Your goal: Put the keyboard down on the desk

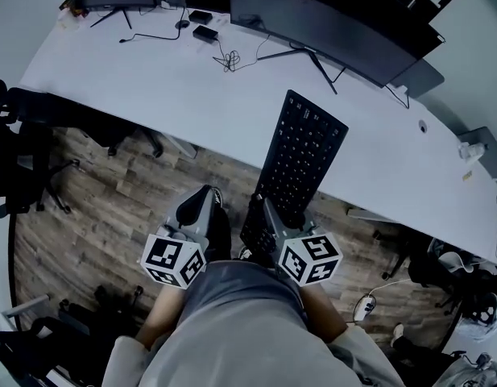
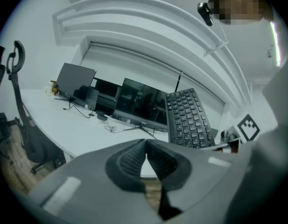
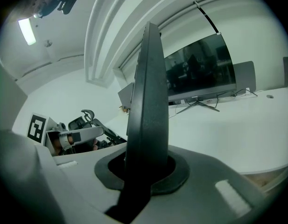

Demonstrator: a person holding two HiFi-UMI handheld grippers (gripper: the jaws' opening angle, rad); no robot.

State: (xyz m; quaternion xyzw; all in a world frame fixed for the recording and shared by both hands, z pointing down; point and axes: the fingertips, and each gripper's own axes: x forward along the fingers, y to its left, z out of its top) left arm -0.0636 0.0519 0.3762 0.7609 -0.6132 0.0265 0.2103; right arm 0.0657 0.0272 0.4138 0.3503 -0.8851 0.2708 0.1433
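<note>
- You are holding your right gripper [image 1: 264, 220] low, its jaws clamping one end of the black rectangular keyboard [image 1: 304, 156], which is reaching over the white curved desk [image 1: 151, 87].
- Your left gripper [image 1: 201, 208] is hovering alongside, jaws together, empty.
- Dark monitors [image 1: 329, 18] and loose cables [image 1: 228, 59] are sitting beyond.

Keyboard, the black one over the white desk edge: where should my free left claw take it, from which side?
Probably the flat black keyboard by its long left edge, near the end the right claw pinches, coming in from the left. It's a thin slab, so the jaws span its thickness. The left claw is shut; open it first.
</note>
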